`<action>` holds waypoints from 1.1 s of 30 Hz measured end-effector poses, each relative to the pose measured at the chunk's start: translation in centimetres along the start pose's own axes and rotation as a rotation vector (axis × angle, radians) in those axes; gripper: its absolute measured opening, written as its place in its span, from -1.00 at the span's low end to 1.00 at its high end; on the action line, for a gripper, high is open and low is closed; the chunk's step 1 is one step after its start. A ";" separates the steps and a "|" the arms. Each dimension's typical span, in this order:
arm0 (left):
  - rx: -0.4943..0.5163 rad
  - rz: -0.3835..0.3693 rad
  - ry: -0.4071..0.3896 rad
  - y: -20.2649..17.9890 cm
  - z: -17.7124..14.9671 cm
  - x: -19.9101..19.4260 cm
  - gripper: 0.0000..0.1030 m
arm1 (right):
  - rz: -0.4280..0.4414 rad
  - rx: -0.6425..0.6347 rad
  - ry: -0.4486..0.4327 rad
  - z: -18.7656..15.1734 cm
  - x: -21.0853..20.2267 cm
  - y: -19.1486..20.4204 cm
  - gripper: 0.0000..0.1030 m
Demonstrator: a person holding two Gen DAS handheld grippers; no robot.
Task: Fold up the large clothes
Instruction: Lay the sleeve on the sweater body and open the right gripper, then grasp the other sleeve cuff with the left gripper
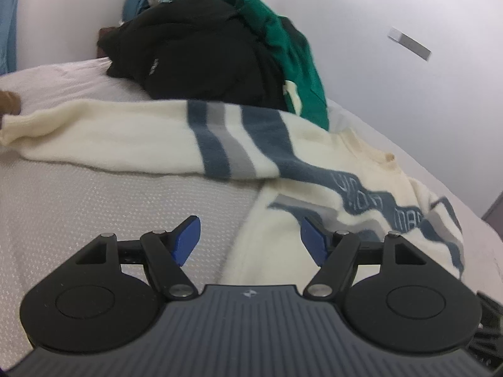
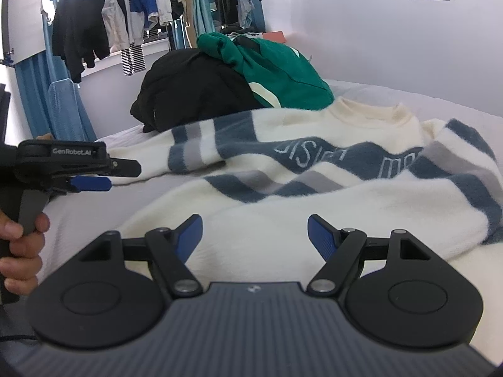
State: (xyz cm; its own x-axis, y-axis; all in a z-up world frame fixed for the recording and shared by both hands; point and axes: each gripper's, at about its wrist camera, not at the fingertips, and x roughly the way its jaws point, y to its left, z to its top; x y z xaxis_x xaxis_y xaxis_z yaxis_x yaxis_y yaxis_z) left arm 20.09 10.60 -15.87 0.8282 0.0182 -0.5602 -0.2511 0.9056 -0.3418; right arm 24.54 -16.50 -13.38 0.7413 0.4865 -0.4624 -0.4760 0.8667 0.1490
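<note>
A cream sweater point(image 1: 132, 135) with blue and grey stripes lies spread on the bed, one sleeve stretched out to the left. My left gripper point(image 1: 250, 223) is open and hovers low over the sweater's side edge, with nothing between its blue pads point(image 1: 188, 238). In the right wrist view the sweater point(image 2: 298, 210) fills the middle, collar at the far side. My right gripper point(image 2: 254, 220) stands open just above its lower body and holds nothing. The left gripper point(image 2: 94, 183) shows at the left of that view, held by a hand point(image 2: 22, 245) and pointing at the sleeve.
Behind the sweater sits a pile of a black garment point(image 1: 195, 50) and a green one point(image 1: 292, 50). The grey textured bed cover point(image 1: 94, 207) runs to the left. A white wall point(image 1: 408, 94) borders the far side. Hanging clothes point(image 2: 125, 9) line the back.
</note>
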 end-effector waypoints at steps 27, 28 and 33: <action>-0.706 0.298 -0.073 26.3 6.9 8.1 0.43 | -0.047 0.082 0.093 -1.4 5.0 -2.7 0.46; -0.702 0.309 -0.087 26.6 7.3 8.5 0.43 | -0.048 0.083 0.094 -1.4 5.2 -2.8 0.46; -0.614 0.401 -0.102 26.7 8.8 10.3 0.18 | -0.054 0.079 0.098 -1.4 6.1 -3.1 0.46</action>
State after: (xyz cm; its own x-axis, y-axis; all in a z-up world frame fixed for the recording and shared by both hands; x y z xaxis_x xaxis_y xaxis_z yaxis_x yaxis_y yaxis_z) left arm 26.36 38.70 -24.12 0.6492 0.3640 -0.6679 -0.7542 0.4220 -0.5031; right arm 29.83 -16.40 -17.88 0.7130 0.4291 -0.5545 -0.3948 0.8993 0.1881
